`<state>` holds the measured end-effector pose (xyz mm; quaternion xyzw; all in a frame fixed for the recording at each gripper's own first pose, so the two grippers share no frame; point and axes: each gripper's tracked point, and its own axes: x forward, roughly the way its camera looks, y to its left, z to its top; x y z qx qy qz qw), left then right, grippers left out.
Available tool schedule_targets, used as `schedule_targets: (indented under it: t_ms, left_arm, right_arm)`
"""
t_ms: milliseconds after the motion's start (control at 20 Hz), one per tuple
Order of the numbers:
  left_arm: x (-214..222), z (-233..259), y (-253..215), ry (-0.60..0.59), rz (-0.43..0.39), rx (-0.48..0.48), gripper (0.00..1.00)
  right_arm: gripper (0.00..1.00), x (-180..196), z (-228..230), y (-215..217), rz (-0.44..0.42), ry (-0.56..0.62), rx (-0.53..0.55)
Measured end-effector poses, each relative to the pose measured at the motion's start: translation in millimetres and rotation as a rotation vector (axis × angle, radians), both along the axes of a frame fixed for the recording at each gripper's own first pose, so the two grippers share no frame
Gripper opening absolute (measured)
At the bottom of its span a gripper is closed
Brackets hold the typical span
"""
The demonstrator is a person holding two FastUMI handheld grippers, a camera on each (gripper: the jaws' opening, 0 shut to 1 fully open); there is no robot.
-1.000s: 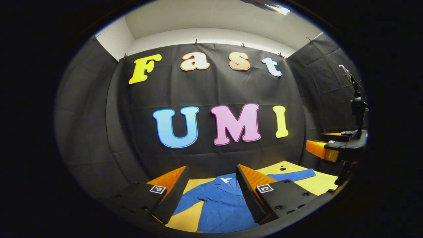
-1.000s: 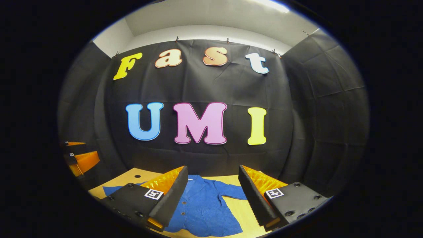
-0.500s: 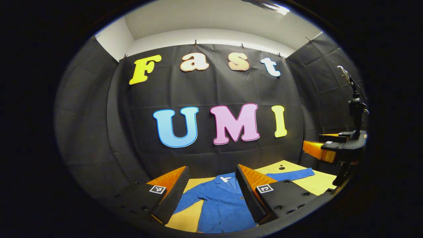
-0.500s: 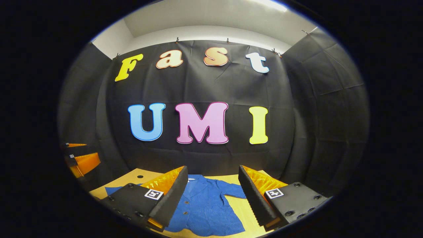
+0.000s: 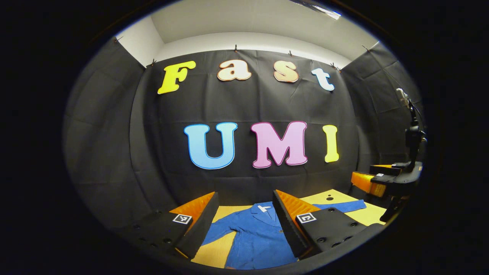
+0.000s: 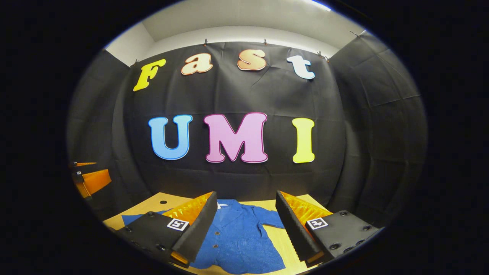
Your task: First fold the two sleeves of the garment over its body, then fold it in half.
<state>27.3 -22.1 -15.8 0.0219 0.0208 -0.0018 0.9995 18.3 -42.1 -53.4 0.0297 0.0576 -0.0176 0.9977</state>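
Blue buttoned cloth jacket (image 5: 256,236) lying flat on the pale wooden bench (image 5: 217,254), sleeves spread outward. Left tool (image 5: 244,223) and right tool (image 6: 244,225) held above it, fingers apart, empty.

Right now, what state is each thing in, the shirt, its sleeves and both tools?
Blue shirt: flat on the table, buttoned, unfolded.
Sleeves: spread outward, not yet folded over the body.
Left tool: open, above the shirt, holding nothing.
Right tool: open, above the shirt, holding nothing.
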Motion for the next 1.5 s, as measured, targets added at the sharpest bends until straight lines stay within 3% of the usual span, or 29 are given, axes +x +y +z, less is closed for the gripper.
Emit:
schedule_targets:
  t_ms: [50, 250, 300, 550, 800, 1000, 1200, 1500]
  left_arm:
    - [4, 0, 1, 0.003, 0.005, 0.004, 0.81]
    - [18, -5, 2, 0.017, 0.016, -0.012, 0.81]
    - [22, -7, 1, 0.022, 0.019, -0.017, 0.81]
    - [45, -14, -8, 0.046, 0.021, -0.002, 0.81]
    - [72, -30, -26, 0.090, 0.016, 0.000, 0.82]
    - [100, -49, -50, 0.144, 0.002, 0.007, 0.82]
    - [125, -57, -87, 0.166, -0.050, -0.025, 0.82]
    - [152, -73, -121, 0.208, -0.102, -0.004, 0.82]
  right_arm:
    - [0.96, 4, -4, -2, -0.004, 0.007, 0.002]
    - [0.91, 28, -28, -15, -0.020, 0.054, -0.001]
    - [0.96, 34, -35, -22, -0.030, 0.069, -0.004]
    - [0.96, 69, -78, -72, -0.110, 0.150, -0.003]
    - [0.96, 98, -135, -149, -0.237, 0.259, -0.002]
    - [0.96, 113, -185, -227, -0.387, 0.358, 0.055]
    - [0.97, 119, -253, -305, -0.538, 0.512, 0.030]
    - [0.98, 119, -333, -374, -0.645, 0.684, 0.088]
